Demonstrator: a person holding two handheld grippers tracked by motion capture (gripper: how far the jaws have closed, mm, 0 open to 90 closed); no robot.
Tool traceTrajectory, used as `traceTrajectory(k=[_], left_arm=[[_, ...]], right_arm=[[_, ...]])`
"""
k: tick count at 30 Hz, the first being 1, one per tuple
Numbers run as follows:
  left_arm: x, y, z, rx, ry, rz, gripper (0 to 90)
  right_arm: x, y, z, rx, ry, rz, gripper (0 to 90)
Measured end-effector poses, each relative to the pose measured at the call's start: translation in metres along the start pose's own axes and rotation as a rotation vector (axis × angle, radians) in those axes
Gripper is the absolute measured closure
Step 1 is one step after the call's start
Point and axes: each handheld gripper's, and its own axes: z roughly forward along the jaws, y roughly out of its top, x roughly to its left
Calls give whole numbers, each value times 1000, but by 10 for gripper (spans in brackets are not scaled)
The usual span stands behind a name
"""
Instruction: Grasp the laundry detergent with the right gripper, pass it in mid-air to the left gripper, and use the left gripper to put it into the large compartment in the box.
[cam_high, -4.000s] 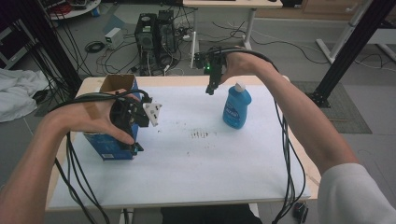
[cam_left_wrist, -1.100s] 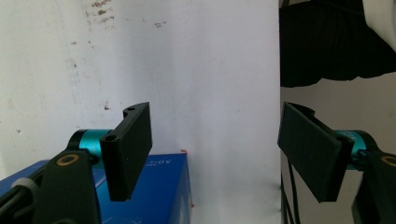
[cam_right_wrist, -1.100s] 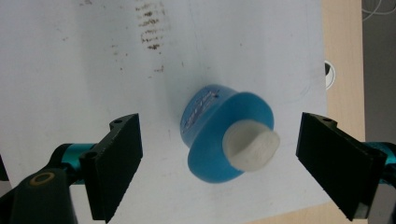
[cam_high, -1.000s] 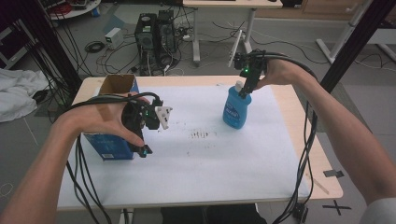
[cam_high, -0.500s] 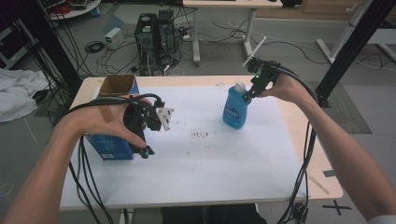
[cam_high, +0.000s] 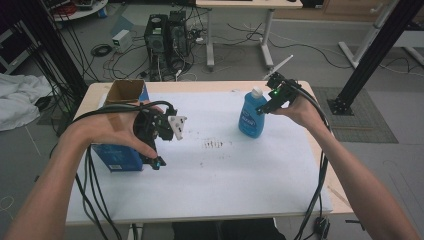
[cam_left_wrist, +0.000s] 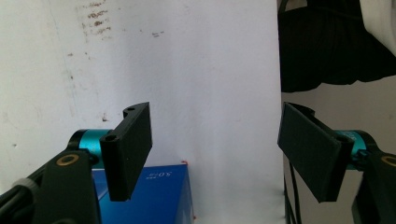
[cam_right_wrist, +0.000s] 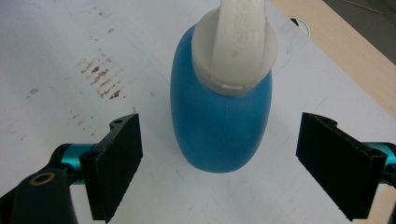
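1. White-covered table (cam_high: 210, 185) amid cabled workshop clutter: blue bottle (cam_high: 251, 115) stands upright, far right.
2. Right gripper (cam_right_wrist: 219, 163) spread wide, apparently just above it, not touching.
3. Left gripper (cam_left_wrist: 219, 154) spread, empty, over blue box (cam_high: 117, 155).

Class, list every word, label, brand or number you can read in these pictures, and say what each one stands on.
Blue bottle: white label, too small and blurred to read.
White cap of that bottle: raised lettering, too blurred to read.
Blue box: small white print, seen upside down, perhaps "0.5", not certain.
Nothing else readable.
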Motion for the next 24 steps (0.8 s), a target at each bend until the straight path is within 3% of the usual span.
traceTrajectory(k=[8,24], left_arm=[[-1,-2,2,-3,-2,-8,264],[-1,-8,4,-2,-5,-20,264]], right_arm=[[0,-10,11,-55,0,49,136],[3,-16,34,-108,-21,82,138]])
